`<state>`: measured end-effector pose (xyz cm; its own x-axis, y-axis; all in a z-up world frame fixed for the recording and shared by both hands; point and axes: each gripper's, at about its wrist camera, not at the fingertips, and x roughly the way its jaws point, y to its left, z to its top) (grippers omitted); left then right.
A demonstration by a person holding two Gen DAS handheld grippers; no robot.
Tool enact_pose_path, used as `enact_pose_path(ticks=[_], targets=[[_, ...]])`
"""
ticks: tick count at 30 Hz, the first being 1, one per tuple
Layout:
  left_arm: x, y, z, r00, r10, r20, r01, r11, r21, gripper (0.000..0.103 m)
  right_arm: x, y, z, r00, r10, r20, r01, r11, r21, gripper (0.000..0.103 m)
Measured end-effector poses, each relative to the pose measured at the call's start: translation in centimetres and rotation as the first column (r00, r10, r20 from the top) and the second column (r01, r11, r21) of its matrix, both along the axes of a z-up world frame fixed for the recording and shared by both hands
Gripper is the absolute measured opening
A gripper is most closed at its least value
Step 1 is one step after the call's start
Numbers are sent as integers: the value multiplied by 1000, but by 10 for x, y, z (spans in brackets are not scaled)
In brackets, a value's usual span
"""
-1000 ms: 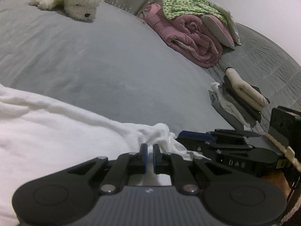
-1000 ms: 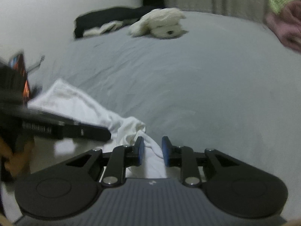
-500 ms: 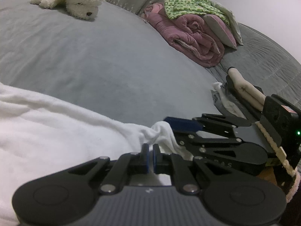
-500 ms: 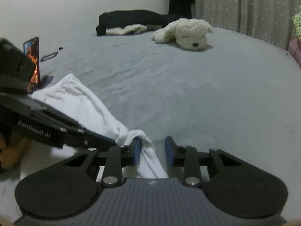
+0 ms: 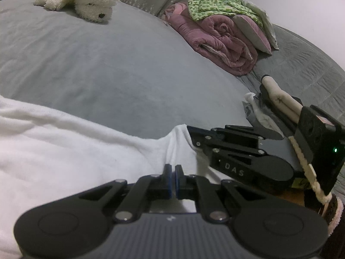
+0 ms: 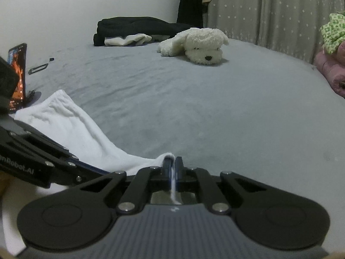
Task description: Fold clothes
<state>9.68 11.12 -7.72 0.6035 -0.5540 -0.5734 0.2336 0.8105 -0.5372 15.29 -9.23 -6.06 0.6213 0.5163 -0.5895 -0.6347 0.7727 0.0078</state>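
- Your white garment (image 5: 71, 151) looks like soft, matt cloth.
- The grey bedsheet (image 6: 194, 108) is smooth matt fabric.
- At 11 o'clock, the plush dog (image 5: 86, 4) is shaggy pile.
- Both grippers (image 5: 173, 179) (image 6: 172, 170) show matt black plastic with shiny metal rivets.
- The pink quilt (image 5: 215, 41) looks puffy.

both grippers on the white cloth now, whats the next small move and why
Probably lift both together and carry the edge away across the bed. The right gripper has just closed its jaws on a fold of the white cloth, and the left gripper is shut on the same edge close by, so the cloth looks ready to fold.
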Motion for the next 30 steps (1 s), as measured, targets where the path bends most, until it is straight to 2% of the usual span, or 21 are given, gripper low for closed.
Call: enact_pose_path(ticks=[2, 4, 6, 8, 13, 19, 25, 27, 30], targets=[[1, 1, 1, 1000, 1, -9, -1, 1000, -3, 5, 2, -4, 2, 1000, -12, -23, 12, 1000, 23, 6], [2, 0, 2, 1000, 1, -19, -1, 1000, -2, 5, 3, -10, 4, 998, -19, -62, 23, 998, 56, 20], [3, -1, 4, 1000, -3, -28, 3, 1000, 7, 5, 2, -14, 9, 995, -27, -93, 33, 997, 71, 25], [4, -3, 7, 999, -4, -39, 5, 1000, 16, 5, -1, -17, 14, 994, -42, -105, 49, 997, 65, 36], [6, -9, 16, 999, -5, -47, 7, 999, 51, 9, -7, -35, 32, 982, -148, -119, 154, 987, 42, 37], [3, -15, 29, 1000, -20, -11, 21, 992, 125, 18, -23, -83, 48, 931, -316, -184, 338, 936, 99, 37], [2, -15, 37, 999, -34, 20, 29, 977, 209, 22, -50, -132, 53, 890, -401, -217, 433, 892, 128, 37], [5, -20, 41, 998, -54, 40, 44, 973, 228, 37, -56, -143, 55, 887, -412, -210, 440, 891, 111, 37], [15, -32, 42, 992, -100, 75, 75, 956, 284, 43, -64, -153, 56, 897, -400, -189, 420, 905, 75, 37]])
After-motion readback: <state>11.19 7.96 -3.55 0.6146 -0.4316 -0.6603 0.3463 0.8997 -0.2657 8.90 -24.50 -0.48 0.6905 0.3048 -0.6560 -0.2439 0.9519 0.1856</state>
